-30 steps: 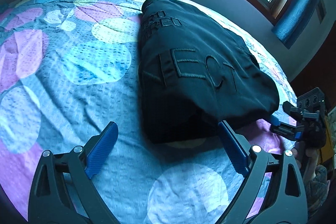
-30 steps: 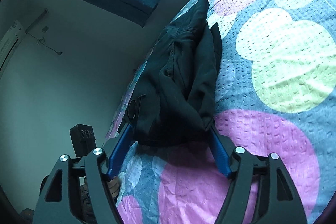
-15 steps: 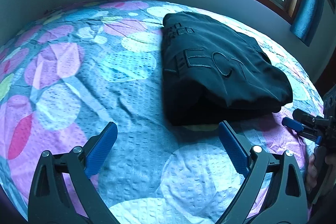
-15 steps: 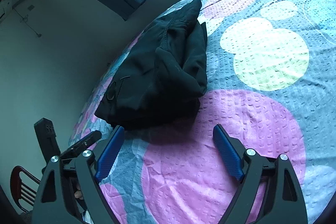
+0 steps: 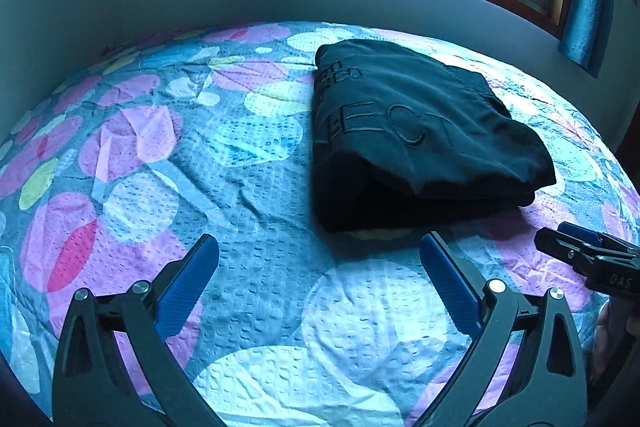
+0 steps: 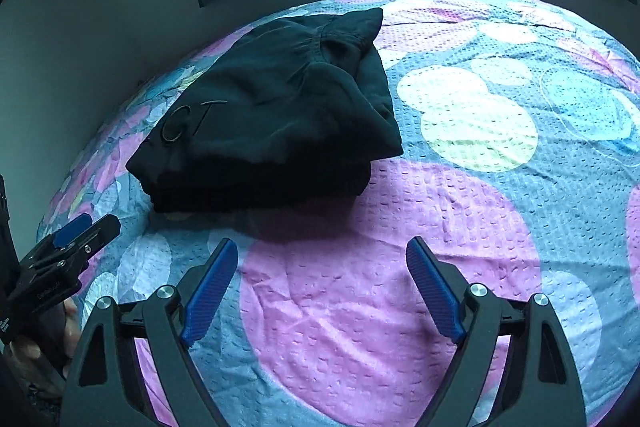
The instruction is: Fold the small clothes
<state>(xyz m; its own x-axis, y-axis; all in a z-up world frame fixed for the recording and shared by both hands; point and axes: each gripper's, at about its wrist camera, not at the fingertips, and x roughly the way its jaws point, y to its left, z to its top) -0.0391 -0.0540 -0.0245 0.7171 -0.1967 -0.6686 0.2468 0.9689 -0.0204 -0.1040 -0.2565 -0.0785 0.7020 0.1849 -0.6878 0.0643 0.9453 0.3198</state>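
Fold looks done: the black garment (image 5: pixel 416 135) lies stacked on the far bed (image 5: pixel 248 195). Left tongs (image 5: pixel 318 281), jaws just widening, and right tongs (image 6: pixel 322 285) gape empty; next, fetch another piece.

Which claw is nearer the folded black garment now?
Roughly level; right marginally, hard to call. The left claw sits just short of the black garment's near edge, the right claw off its near-right corner. Both open, touching nothing.
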